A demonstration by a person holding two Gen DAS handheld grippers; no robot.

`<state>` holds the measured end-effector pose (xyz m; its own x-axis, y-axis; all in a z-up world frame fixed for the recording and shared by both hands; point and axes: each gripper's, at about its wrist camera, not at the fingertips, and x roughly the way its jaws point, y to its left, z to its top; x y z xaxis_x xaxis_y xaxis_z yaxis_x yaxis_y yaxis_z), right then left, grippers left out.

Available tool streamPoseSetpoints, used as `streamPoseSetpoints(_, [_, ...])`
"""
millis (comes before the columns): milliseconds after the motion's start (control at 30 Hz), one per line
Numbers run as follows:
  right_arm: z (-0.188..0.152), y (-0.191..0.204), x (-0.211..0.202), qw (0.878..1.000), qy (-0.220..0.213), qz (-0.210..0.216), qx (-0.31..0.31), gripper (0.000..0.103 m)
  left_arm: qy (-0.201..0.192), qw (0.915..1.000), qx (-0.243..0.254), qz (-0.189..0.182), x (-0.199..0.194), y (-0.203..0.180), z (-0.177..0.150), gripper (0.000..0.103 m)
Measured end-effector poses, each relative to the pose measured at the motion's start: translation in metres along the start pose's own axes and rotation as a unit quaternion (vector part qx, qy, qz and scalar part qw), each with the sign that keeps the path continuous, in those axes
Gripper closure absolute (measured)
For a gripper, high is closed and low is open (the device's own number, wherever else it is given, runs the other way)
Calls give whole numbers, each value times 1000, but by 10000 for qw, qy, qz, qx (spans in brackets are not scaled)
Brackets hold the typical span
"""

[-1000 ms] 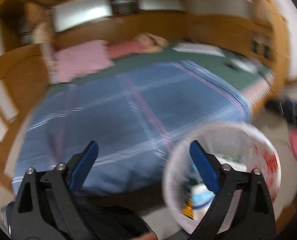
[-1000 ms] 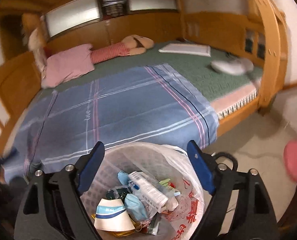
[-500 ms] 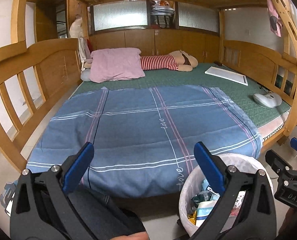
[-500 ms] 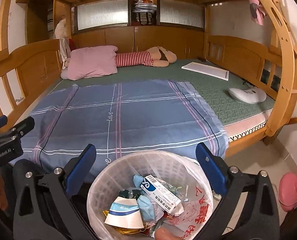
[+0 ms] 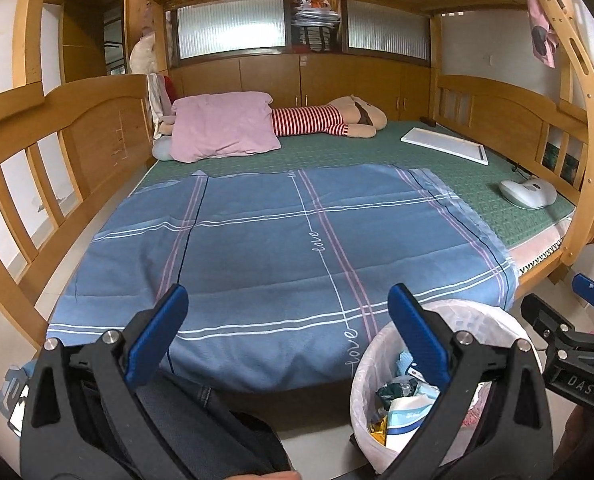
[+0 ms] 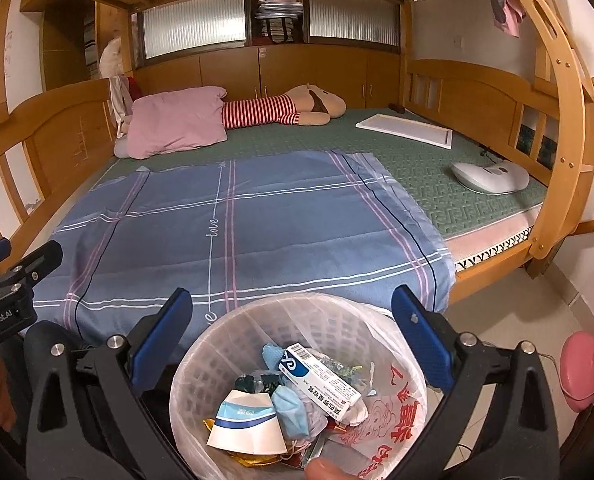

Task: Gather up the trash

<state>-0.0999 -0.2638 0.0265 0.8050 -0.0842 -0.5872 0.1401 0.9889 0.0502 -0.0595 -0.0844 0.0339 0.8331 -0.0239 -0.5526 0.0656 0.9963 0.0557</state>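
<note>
A blue plaid blanket is lying across the bed's green mat; a pink pillow is sitting at eleven o'clock, a white tray at one.

We are in a home bedroom: a wooden bunk bed with a blue blanket, pink pillow and stuffed doll.

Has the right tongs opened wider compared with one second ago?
Yes. The right tongs have just been opening: their blue fingers now stand wider against the trash bin rim, with nothing held between them.
</note>
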Motion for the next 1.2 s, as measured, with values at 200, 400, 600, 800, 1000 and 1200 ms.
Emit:
streamPoseSetpoints(200, [-1, 0, 1, 10000, 10, 5, -3, 5, 23, 10000, -5, -13, 1, -3, -1, 3])
streamPoseSetpoints(400, [-2, 0, 2, 10000, 35, 12, 3, 5, 45, 10000, -21, -35, 1, -3, -1, 3])
streamPoseSetpoints(600, [-3, 1, 3, 10000, 43, 7, 3, 5, 65, 10000, -34, -59, 3, -4, -2, 3])
streamPoseSetpoints(800, [-3, 1, 3, 10000, 44, 11, 1, 5, 66, 10000, -39, -58, 3, -4, -3, 3])
streamPoseSetpoints(1000, [-4, 1, 4, 10000, 51, 5, -3, 5, 72, 9999, -37, -64, 3, -3, -2, 3])
streamPoseSetpoints(1200, [-5, 1, 5, 10000, 61, 16, 10, 5, 82, 9999, -44, -68, 3, -3, -3, 3])
